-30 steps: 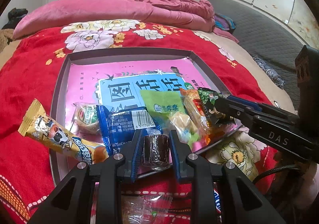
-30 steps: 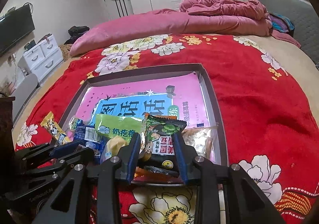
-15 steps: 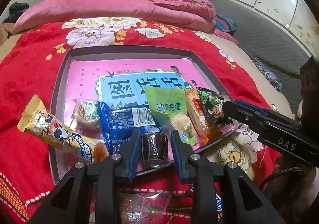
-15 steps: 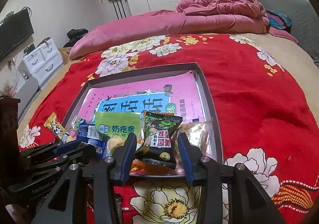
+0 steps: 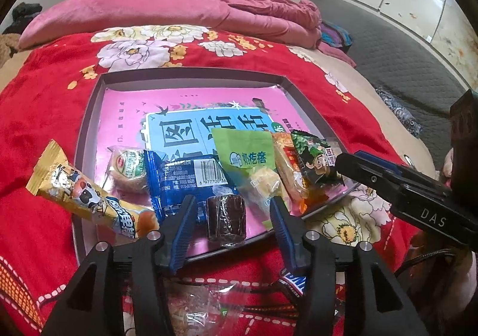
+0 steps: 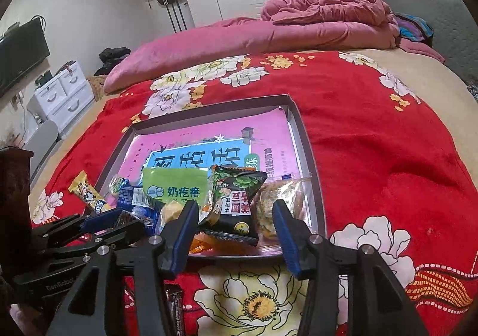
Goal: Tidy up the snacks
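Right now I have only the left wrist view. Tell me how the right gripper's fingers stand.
Observer: The right gripper is open. Its fingers flank the black-and-green pea packet.
Operator: Report what lies right of that packet.
Observer: A clear packet of golden snacks, inside the tray by its right wall.
Operator: Check the bedspread below the gripper.
Observer: A dark wrapped bar lies on the bedspread, outside the tray.

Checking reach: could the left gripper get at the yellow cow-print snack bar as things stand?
Probably yes. The left gripper is open, and the yellow bar lies uncovered just to its left, across the tray edge.
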{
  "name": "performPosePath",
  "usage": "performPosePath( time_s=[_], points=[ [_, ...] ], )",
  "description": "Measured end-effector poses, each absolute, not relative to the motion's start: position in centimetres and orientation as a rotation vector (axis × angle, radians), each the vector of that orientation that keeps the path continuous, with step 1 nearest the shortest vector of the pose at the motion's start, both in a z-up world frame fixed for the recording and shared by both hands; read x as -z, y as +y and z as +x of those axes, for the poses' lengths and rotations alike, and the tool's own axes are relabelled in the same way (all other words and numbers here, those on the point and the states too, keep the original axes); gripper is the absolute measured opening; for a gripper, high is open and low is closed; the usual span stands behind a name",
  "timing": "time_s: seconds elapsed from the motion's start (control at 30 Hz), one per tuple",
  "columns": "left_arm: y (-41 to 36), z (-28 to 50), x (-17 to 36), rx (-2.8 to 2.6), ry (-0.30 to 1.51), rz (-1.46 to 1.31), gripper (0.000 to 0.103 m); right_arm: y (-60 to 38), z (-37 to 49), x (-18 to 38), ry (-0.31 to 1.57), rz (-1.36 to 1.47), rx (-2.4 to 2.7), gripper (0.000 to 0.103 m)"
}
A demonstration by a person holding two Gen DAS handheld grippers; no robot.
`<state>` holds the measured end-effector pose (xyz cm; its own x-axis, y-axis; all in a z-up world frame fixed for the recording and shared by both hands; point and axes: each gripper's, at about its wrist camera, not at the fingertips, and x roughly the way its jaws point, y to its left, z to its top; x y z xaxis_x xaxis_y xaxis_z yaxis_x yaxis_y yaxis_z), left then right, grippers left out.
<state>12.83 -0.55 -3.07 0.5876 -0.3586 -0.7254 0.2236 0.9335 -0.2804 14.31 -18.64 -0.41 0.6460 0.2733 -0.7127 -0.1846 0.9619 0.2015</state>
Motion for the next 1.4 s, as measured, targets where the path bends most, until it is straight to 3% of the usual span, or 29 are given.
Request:
performPosePath(
  time_s=[0.43, 0.9, 1.4],
  points=[
    [0.3, 12.1, 1.8, 0.361, 0.867, -0.198, 0.074, -18.7, 13.5, -0.1, 0.814, 0.117, -0.278, 0.059],
    [4.2, 10.7, 0.2, 0.312, 0.835, -0.265, 0.077, -18.2, 12.5, -0.4, 0.811, 0.112, -0.316, 0.065],
    [6.6, 9.5, 1.8, 0.276, 0.92, -0.335, 0.077, -16.6, 10.9, 0.0, 0.831, 0.079, -0.371, 0.066]
  ],
)
